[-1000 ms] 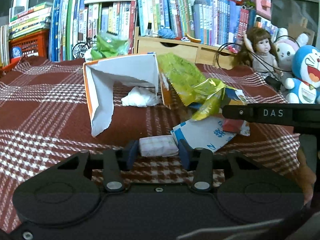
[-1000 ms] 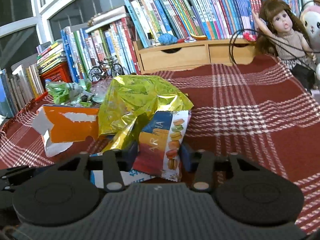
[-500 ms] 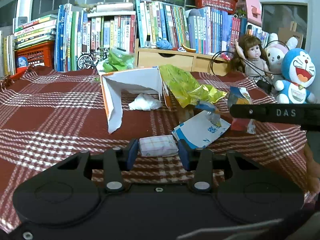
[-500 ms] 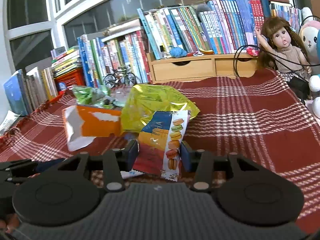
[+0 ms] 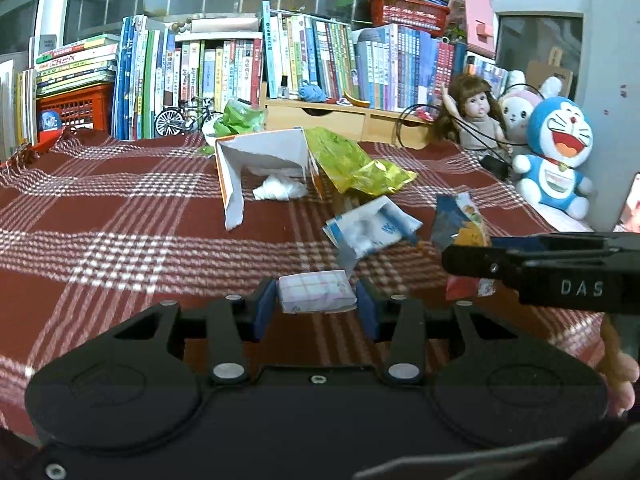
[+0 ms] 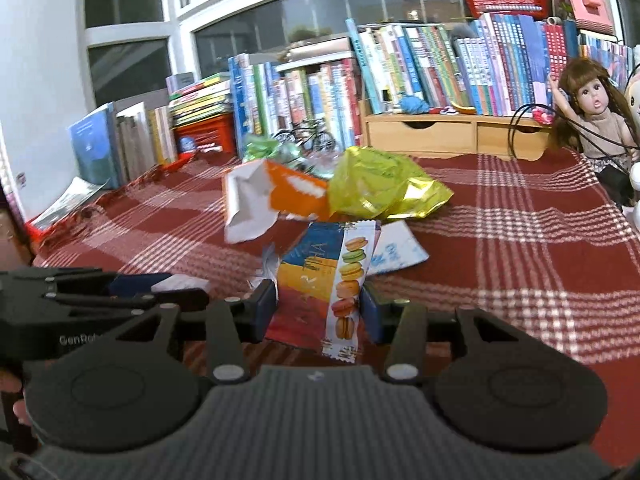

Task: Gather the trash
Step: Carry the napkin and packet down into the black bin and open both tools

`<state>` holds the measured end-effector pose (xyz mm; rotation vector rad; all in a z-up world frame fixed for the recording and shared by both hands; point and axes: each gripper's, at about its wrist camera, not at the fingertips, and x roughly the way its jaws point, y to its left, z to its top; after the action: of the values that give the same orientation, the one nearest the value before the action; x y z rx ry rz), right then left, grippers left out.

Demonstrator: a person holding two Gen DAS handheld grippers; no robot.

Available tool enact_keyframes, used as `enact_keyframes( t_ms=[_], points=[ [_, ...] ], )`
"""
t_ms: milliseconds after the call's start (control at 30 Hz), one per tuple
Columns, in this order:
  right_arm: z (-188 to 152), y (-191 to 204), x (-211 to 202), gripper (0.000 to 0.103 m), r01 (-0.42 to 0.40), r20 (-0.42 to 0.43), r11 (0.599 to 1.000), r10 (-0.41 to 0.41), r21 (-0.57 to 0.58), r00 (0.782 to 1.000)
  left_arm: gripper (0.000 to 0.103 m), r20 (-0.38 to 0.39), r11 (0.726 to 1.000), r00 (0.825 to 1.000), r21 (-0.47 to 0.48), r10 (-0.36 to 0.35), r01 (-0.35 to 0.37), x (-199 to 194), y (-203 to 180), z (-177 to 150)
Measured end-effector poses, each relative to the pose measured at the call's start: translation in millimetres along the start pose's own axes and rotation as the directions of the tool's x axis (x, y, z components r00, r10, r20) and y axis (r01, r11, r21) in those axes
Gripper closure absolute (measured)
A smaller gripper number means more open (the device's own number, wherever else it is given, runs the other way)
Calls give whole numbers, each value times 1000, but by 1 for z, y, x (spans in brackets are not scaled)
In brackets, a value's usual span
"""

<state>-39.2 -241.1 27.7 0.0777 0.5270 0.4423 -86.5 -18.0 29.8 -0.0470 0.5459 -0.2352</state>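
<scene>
Both grippers drawn back from the pile, left gripper clamping one tissue pack, right gripper clamping one macaron wrapper, one torn orange box sheltering one crumpled tissue

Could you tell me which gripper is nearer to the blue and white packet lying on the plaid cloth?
Right. The right gripper, clamped on the macaron wrapper, sits just in front of the blue and white packet. The left gripper, holding a small tissue pack, is slightly farther back.

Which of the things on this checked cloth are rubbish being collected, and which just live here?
Rubbish:
- tissue pack, in the left gripper
- macaron wrapper, in the right gripper
- torn orange box
- yellow foil bag
- crumpled tissue
- blue and white packet

Just there:
- books
- doll
- blue cat toy
- model bicycle
</scene>
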Motion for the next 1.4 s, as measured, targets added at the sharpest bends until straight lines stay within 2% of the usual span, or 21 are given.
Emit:
enact_keyframes(
  t_ms=[167,467,667,867,1100,1400],
  points=[
    [-17,15,-17,52,-29,-23,999,28,-23,999,62,1,1000,1000,14,-2,2,-25,-2,-13],
    [-43,44,-40,52,-93,-74,992,87,-82,993,62,-41,1000,999,-4,-4,3,-55,-2,-39],
    [-63,61,-47,52,-134,-125,984,119,-121,985,62,-92,1000,996,-27,-1,-2,-65,1,-60],
    [-86,71,-44,52,-160,-191,981,137,-113,972,62,-155,999,988,-35,12,-17,-67,4,-80],
    [-113,70,-31,52,-163,-278,982,133,-90,951,62,-239,998,971,-46,33,-46,-57,8,-106],
    [-151,57,1,52,-121,-413,991,89,-52,907,62,-379,991,923,-91,60,-102,-22,17,-148]
  ],
)
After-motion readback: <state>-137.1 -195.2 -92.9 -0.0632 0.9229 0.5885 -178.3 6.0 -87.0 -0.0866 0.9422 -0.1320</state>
